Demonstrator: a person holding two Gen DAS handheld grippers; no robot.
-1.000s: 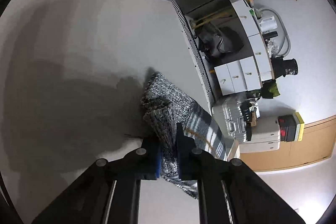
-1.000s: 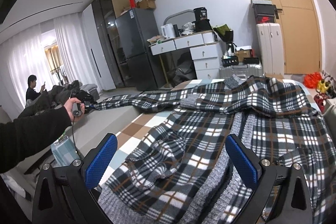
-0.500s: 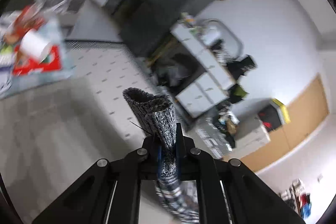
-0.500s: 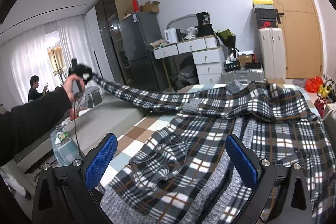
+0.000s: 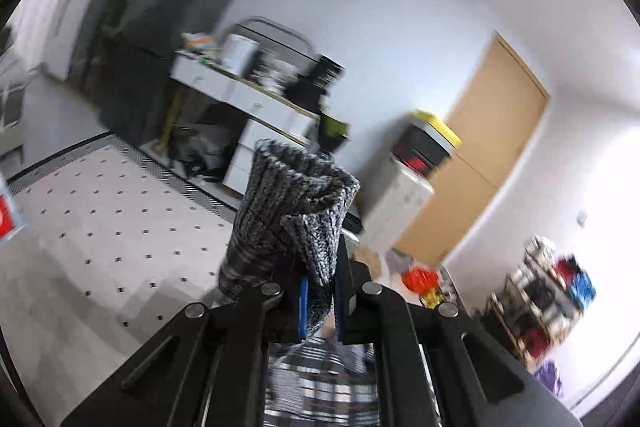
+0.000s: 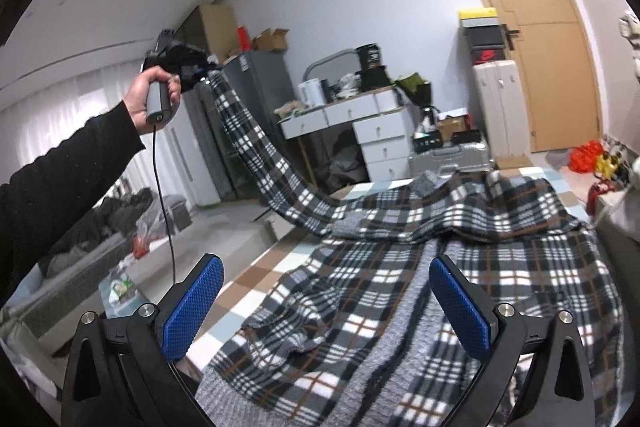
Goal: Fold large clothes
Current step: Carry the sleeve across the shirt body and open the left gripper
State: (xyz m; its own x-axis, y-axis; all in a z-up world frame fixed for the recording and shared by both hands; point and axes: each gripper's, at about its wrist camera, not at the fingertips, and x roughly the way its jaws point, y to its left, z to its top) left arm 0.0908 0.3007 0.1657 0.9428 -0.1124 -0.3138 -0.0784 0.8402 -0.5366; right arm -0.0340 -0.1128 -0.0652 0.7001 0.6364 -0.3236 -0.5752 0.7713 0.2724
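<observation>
The left gripper (image 5: 320, 301) pinched the knit cuff (image 5: 298, 211) of the plaid jacket (image 6: 420, 267), sleeve raised off the bed (image 6: 260, 275); the right gripper (image 6: 324, 301) hung open. Next, presumably, folding that sleeve across the body.

Both hand-held grippers have matte black frames with silver round screws and blue textured pads. The left hand-held gripper (image 6: 192, 69) has a grey grip trailing a thin black cable at 6 o'clock. The left hand (image 6: 150, 95) is bare-skinned, its sleeve (image 6: 60, 179) black.
</observation>
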